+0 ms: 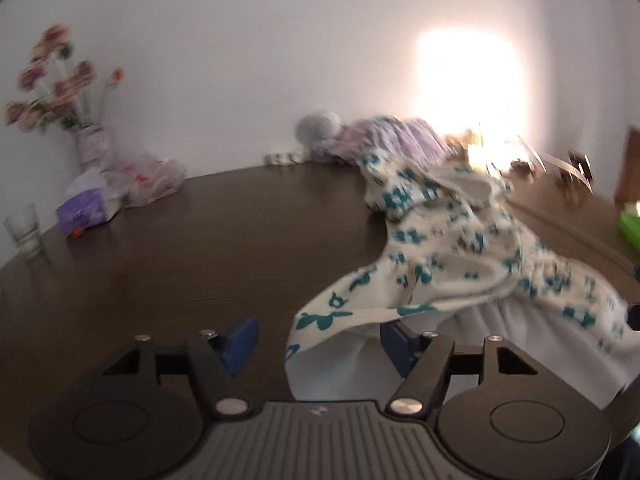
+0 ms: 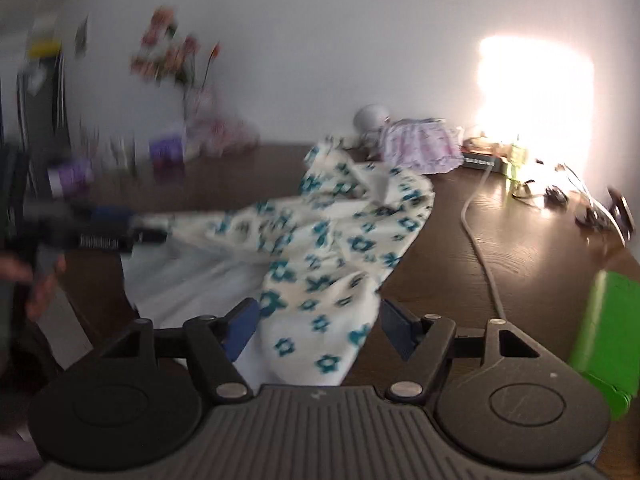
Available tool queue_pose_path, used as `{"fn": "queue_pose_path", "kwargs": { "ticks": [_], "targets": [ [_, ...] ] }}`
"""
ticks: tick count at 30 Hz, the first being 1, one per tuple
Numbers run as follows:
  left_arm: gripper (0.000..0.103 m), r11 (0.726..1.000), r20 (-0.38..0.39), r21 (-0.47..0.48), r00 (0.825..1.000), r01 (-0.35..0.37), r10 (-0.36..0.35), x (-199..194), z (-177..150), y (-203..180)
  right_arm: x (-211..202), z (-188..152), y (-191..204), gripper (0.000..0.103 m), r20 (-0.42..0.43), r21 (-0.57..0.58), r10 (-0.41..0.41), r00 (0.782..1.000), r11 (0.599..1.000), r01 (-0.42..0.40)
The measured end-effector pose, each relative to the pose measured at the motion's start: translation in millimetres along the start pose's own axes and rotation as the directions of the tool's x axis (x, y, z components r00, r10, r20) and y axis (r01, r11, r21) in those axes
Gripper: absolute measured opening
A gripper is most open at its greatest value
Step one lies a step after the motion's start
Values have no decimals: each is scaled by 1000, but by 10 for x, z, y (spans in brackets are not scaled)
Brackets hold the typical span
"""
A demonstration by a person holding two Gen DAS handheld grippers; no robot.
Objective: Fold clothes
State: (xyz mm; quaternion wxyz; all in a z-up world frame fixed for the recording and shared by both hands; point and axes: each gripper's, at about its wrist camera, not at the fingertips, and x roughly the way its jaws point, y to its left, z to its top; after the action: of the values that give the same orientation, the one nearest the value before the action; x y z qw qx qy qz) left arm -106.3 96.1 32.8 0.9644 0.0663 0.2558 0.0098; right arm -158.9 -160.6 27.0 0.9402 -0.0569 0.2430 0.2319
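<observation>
While spread on table [image 2: 460,264], garment [image 2: 320,248] lies between right claw [image 2: 316,330] pads.

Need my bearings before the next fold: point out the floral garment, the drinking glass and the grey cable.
floral garment [image 2: 320,240]: right wrist view, crumpled middle.
drinking glass [image 1: 24,232]: left wrist view, its side.
grey cable [image 2: 486,264]: right wrist view, mid-length.

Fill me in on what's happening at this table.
A person is folding clothes with a handheld gripper in each hand. A white garment with teal flowers lies crumpled on the dark wooden table, not yet folded. The left gripper and right gripper both have their jaws open with an edge of the cloth between them, neither clamped. A lilac garment waits by the wall.
</observation>
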Motion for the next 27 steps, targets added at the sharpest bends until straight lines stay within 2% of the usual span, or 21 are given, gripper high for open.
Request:
{"fn": "queue_pose_path", "kwargs": {
  "ticks": [2,3,4,5,6,8,11,14,15,17,18,19,20,21,22,23,25,27],
  "targets": [
    [65,999,-30,29,999,12,-11,73,4,2,123,-25,128,65,-29,-50,-9,1000,999,8],
    [60,999,-51,32,999,20,-18,107,4,7,171,-38,172,62,-40,-64,0,999,998,-2],
    [33,999,-71,34,997,27,-25,140,4,11,210,-52,193,46,-51,-63,10,999,998,-14],
    [2,999,-80,10,996,45,-44,145,10,35,245,-58,194,19,-63,-54,5,998,999,-8],
    [3,998,-87,-17,994,63,-64,147,16,61,251,-67,174,8,-61,-34,-15,998,999,13],
    [2,997,-72,-39,995,66,-69,53,34,52,165,-20,60,3,-23,36,-42,999,998,43],
    [1,991,-56,0,989,135,-135,-281,104,-75,-94,107,-30,3,47,60,-85,995,995,82],
    [2,970,-46,108,976,219,-215,-547,84,-343,-303,180,-25,5,94,36,-66,993,997,63],
    [4,966,-58,130,974,226,-220,-530,59,-408,-275,163,-57,6,87,50,-53,995,998,49],
    [8,968,-87,153,979,197,-186,-437,-7,-497,-175,95,-135,17,54,90,-30,998,996,25],
    [8,970,-94,162,981,182,-168,-406,-36,-524,-119,44,-161,18,35,106,-26,999,994,22],
    [18,968,-103,172,980,184,-169,-391,-58,-553,-64,-7,-185,22,17,121,-22,1000,992,20],
    [33,963,-110,178,977,202,-184,-384,-74,-564,-38,-56,-171,32,9,110,-21,1000,994,20],
    [40,961,-111,178,974,213,-195,-381,-85,-568,-19,-87,-129,40,2,76,-27,1000,997,27],
    [46,960,-113,181,974,213,-195,-369,-96,-567,-4,-113,-75,56,2,31,-36,999,999,36],
    [46,962,-116,182,976,204,-185,-346,-101,-577,5,-148,-11,60,3,-11,-46,999,999,46],
    [44,966,-127,176,978,189,-168,-291,-116,-583,36,-204,81,60,-2,-69,-70,998,995,69],
    [31,968,-133,149,975,200,-180,-250,-113,-550,61,-239,98,59,-2,-76,-91,996,993,91]
  ]
}}
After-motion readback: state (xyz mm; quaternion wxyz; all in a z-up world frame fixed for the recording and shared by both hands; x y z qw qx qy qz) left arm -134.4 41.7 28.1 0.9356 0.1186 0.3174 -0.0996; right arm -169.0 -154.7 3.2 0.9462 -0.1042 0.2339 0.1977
